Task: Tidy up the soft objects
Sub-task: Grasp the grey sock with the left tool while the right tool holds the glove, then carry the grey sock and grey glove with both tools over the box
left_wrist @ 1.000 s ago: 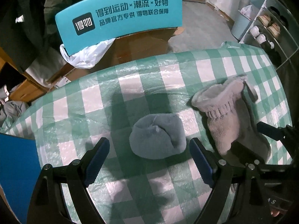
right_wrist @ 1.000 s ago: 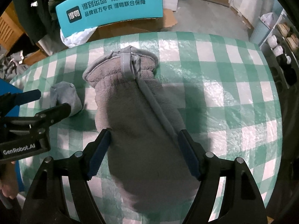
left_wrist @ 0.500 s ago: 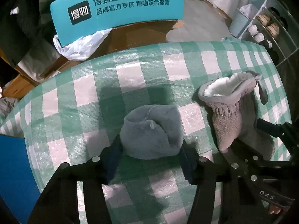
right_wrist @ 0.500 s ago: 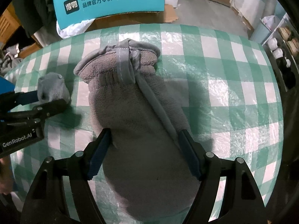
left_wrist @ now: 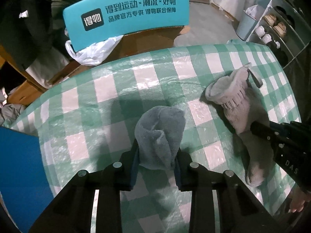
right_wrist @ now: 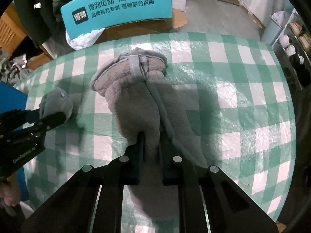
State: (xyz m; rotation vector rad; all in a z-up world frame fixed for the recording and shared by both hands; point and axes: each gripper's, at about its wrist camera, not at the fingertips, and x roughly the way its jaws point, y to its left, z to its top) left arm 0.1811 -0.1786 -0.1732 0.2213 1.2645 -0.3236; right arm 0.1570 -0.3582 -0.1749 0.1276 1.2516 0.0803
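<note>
My left gripper point(left_wrist: 156, 153) is shut on a rolled blue-grey sock point(left_wrist: 159, 134), pinching its near end on the green checked tablecloth point(left_wrist: 108, 104). My right gripper point(right_wrist: 152, 145) is shut on a grey fleece mitten point(right_wrist: 136, 97), squeezing its middle into a fold; the cuff points away from me. In the left wrist view the mitten point(left_wrist: 237, 101) lies to the right with the right gripper's finger point(left_wrist: 268, 134) across it. In the right wrist view the sock point(right_wrist: 55, 103) sits at the left inside the left gripper point(right_wrist: 48, 116).
A teal sign with Chinese text point(left_wrist: 126, 17) stands behind the table over cardboard boxes and a white plastic bag point(left_wrist: 93, 50). A blue object point(left_wrist: 17, 167) is at the table's left edge. Shelves with shoes point(left_wrist: 272, 29) stand at the right.
Both grippers closed: the left around the sock, the right around the mitten's middle, bunching it. Both objects are squeezed narrower than before.
</note>
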